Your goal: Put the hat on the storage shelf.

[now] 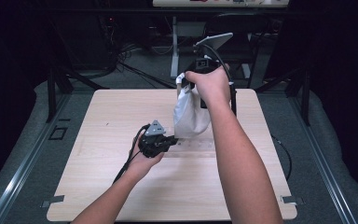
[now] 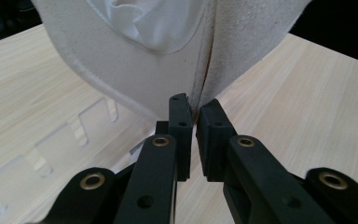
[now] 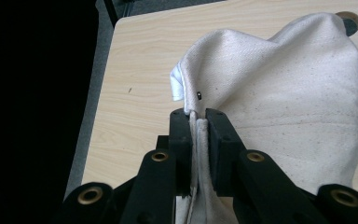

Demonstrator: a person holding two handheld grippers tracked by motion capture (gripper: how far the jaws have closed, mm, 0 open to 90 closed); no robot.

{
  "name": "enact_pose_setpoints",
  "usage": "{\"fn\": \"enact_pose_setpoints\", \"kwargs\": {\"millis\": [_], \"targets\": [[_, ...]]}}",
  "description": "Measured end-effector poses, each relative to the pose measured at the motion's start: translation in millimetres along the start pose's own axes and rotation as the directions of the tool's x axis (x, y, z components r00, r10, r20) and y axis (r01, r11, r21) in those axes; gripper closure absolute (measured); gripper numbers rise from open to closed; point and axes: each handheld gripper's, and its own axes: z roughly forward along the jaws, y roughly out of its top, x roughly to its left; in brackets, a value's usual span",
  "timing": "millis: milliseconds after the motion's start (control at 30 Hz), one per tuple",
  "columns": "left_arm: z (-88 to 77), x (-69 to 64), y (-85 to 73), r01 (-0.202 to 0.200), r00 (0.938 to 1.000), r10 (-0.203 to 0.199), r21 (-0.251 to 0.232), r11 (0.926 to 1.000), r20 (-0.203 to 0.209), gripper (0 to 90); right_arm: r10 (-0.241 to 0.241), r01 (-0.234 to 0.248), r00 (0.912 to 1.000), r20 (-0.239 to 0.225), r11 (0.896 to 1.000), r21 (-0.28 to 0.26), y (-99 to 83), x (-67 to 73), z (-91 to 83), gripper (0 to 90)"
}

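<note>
I hold a cloth bag (image 1: 191, 114) above the worktop (image 1: 102, 121). My right claw (image 3: 197, 116) is clamped on its top hem; my left claw (image 2: 193, 109) pinches the lower seam. It looks light, soft and limp; hems give the firmest hold.

Light wooden tabletop (image 1: 121, 116) with rounded corners, standing on grey carpeted floor (image 1: 23, 154). Faint clear outlines, resembling a transparent plastic part (image 2: 79, 128), lie flat on it. Beyond the far edge: white table leg (image 1: 174, 51), tangled black cables (image 1: 126, 58).
</note>
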Motion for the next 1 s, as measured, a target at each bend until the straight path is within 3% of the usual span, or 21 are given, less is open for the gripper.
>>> {"fn": "enact_pose_setpoints", "kwargs": {"millis": [200, 333, 800, 1000], "targets": [[-4.1, -5.2, -7.9, 0.047, 0.9974, -0.047, 0.003, 0.9989, -0.055, 86.1, -0.013, 0.014, 0.9997, -0.022, 1.0, 0.018, -3.2, 3.6, 8.8, 81.8], [-0.4, -8.7, -9.5, 0.046, 0.9964, -0.043, 0.039, 0.9982, -0.074, 86.1, -0.023, 0.023, 0.9996, -0.016, 0.999, 0.031, -4.4, 5.6, 12.2, 81.7], [7.9, -8.9, -15.8, 0.071, 0.9934, -0.061, 0.111, 0.9913, -0.097, 86.1, -0.032, 0.033, 0.9993, -0.016, 0.997, 0.076, -12.0, -2.4, 24.6, 81.8], [14.5, -7.6, -23.2, 0.082, 0.9925, -0.069, 0.135, 0.9874, -0.101, 85.9, -0.038, 0.036, 0.9991, 0.02, 0.995, 0.088, -15.3, -9.7, 35.0, 81.7]]}}
